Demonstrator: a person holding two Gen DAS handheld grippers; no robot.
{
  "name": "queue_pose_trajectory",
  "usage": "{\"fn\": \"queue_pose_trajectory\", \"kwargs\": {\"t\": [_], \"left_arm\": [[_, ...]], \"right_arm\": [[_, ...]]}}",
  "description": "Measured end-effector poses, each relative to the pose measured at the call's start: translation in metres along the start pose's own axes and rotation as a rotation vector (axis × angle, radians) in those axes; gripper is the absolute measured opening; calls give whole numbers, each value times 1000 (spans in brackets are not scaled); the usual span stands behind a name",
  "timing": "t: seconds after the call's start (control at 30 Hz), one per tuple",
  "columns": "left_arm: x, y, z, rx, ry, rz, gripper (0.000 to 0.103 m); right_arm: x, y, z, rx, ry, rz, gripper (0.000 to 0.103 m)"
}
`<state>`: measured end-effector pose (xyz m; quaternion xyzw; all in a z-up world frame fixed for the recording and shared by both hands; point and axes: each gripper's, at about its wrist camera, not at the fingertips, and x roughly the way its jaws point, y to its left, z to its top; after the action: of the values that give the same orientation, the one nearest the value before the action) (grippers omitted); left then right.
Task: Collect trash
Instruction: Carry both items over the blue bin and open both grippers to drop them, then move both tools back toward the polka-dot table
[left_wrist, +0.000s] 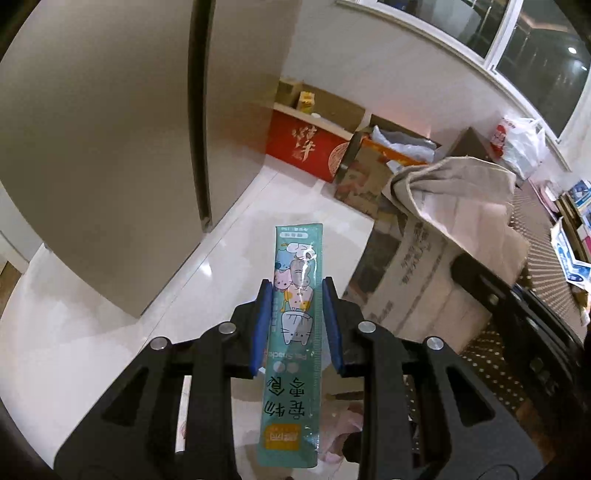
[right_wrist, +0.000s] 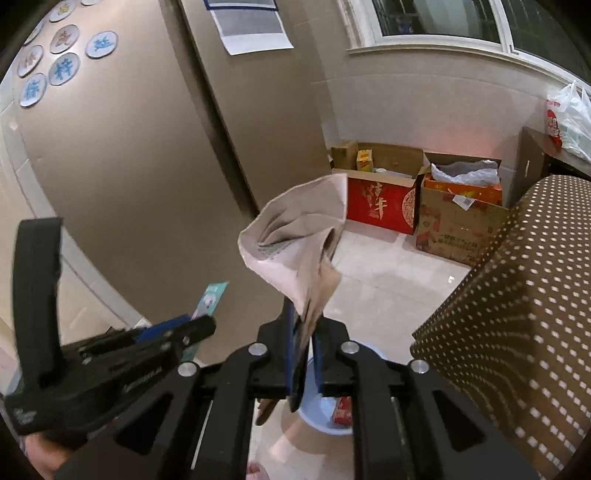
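glossy teal sachet (left_wrist: 297, 325), crumpled paper (right_wrist: 299, 236)

Left gripper (left_wrist: 297, 321) is clamping a long teal cartoon-cat pet snack sachet (left_wrist: 295, 343) between its blue pads (left_wrist: 263, 325), hanging over glossy white floor tiles (left_wrist: 110, 314); crumpled beige paper (left_wrist: 458, 206) is showing at right.

Your room: beige walls, glossy pale floor, dark windows.
You face a tall beige cabinet (left_wrist: 110, 147) with a dark vertical seam; round blue-lettered plaques (right_wrist: 62, 68) hang on it. Against the far wall (right_wrist: 424, 110), on the tiled floor (left_wrist: 236, 236), stand a red box (right_wrist: 380, 205) and open cardboard boxes (right_wrist: 458, 221), under the window (right_wrist: 443, 18).
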<state>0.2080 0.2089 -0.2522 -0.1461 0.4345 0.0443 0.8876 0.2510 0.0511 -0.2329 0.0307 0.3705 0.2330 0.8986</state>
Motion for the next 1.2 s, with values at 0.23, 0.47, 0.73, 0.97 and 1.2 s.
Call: {"fn": "queue_pose_trajectory", "kwargs": {"t": [0.23, 0.47, 0.73, 0.97, 1.2], "left_arm": [[19, -3, -1, 10, 29, 2, 27], [25, -16, 5, 33, 33, -14, 27], [24, -33, 11, 62, 29, -28, 27], [29, -53, 29, 71, 27, -21, 56], [21, -66, 34, 75, 19, 3, 70]], "right_arm": [[19, -10, -9, 16, 31, -31, 36], [-4, -14, -7, 19, -10, -49, 46], [-39, -24, -1, 46, -82, -51, 51], [-61, -42, 7, 82, -128, -55, 53], [-77, -56, 8, 103, -137, -62, 54]]}}
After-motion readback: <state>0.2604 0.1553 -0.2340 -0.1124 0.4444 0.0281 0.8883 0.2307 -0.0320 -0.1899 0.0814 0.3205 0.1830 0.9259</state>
